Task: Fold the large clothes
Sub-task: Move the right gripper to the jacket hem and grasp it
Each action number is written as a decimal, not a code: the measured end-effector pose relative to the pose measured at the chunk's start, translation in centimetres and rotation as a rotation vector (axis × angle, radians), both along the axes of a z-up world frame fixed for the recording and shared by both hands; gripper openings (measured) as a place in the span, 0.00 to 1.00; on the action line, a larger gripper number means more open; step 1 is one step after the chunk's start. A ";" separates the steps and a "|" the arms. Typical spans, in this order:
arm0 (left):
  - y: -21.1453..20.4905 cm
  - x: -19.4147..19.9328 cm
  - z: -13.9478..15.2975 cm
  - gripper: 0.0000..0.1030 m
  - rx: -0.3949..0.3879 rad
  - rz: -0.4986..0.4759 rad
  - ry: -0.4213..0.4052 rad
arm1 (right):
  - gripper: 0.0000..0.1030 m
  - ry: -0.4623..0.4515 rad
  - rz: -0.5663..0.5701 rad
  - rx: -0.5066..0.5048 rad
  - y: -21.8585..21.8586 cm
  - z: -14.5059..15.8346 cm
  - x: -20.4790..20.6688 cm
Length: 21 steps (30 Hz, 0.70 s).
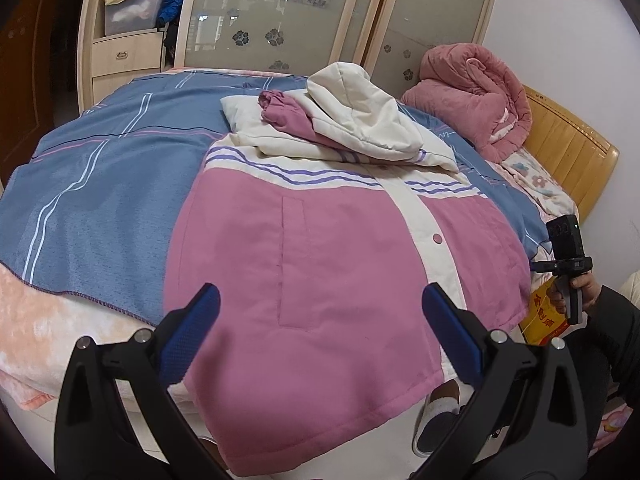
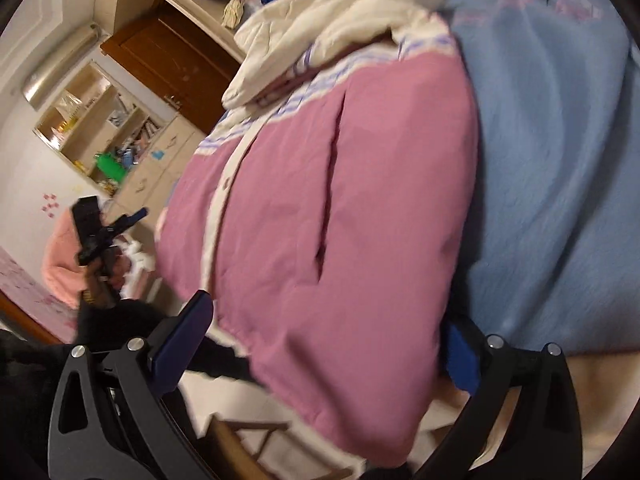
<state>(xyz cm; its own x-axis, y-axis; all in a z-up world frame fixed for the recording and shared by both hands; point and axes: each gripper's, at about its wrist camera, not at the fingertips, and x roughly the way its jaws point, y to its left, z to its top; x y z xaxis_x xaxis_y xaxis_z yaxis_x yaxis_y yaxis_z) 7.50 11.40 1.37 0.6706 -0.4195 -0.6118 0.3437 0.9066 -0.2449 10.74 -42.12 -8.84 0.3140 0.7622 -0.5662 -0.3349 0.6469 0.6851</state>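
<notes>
Pink padded jacket (image 1: 320, 248) lies flat on bed ahead of both wide-open tongs, left (image 1: 320, 332) and right (image 2: 326, 334). Looks soft, bulky, fairly light; grab hem corners.

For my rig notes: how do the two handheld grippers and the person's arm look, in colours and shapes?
The left gripper and right gripper look alike: matte black triangular link arms with cut-out holes, silver round pivot bolts, and flat blue textured fingers. In the left view, the right one carries a black camera block on a grey handle. The person's sleeve is black.
</notes>
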 end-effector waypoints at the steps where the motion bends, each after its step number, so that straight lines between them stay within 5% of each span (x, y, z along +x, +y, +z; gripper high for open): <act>1: 0.1 0.0 0.0 0.98 0.001 -0.001 0.002 | 0.97 0.027 0.018 0.027 -0.2 -0.2 0.0; 4: 0.4 0.0 -0.1 0.98 -0.005 -0.005 0.011 | 0.51 0.108 0.034 0.087 -1.1 -1.0 -0.1; 5: 0.5 0.0 0.0 0.98 -0.010 -0.006 0.012 | 0.21 0.123 0.021 0.106 -1.5 -1.1 -0.1; 6: 0.7 0.0 0.0 0.98 -0.014 -0.006 0.011 | 0.13 0.142 0.018 0.132 -1.8 -1.2 0.0; 10: 1.3 -0.1 0.2 0.98 -0.030 -0.005 0.014 | 0.16 0.195 0.042 0.109 -1.0 -2.0 0.1; 11: 1.5 -0.2 0.1 0.98 -0.029 -0.004 0.018 | 0.25 0.222 0.046 0.118 -0.7 -2.4 0.2; 12: 1.7 -0.1 0.1 0.98 -0.024 -0.004 0.023 | 0.57 0.250 0.048 0.138 -0.4 -2.8 0.4; 14: 1.8 0.0 -0.1 0.98 -0.017 -0.008 0.041 | 0.95 0.270 0.059 0.137 0.8 -3.2 0.2; 16: 2.0 0.1 -0.5 0.98 -0.010 -0.017 0.065 | 0.89 0.212 0.069 0.055 1.9 -2.4 0.1; 21: 3.1 -0.2 -0.7 0.98 -0.043 -0.077 0.095 | 0.54 0.179 0.089 0.044 2.0 -0.8 -0.2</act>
<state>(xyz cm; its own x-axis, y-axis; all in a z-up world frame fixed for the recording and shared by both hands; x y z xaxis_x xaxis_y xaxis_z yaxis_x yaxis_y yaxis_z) 7.33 14.45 0.65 0.5756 -0.4948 -0.6511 0.3854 0.8664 -0.3176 10.51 -40.12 -9.64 0.1419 0.8075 -0.5726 -0.2600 0.5886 0.7655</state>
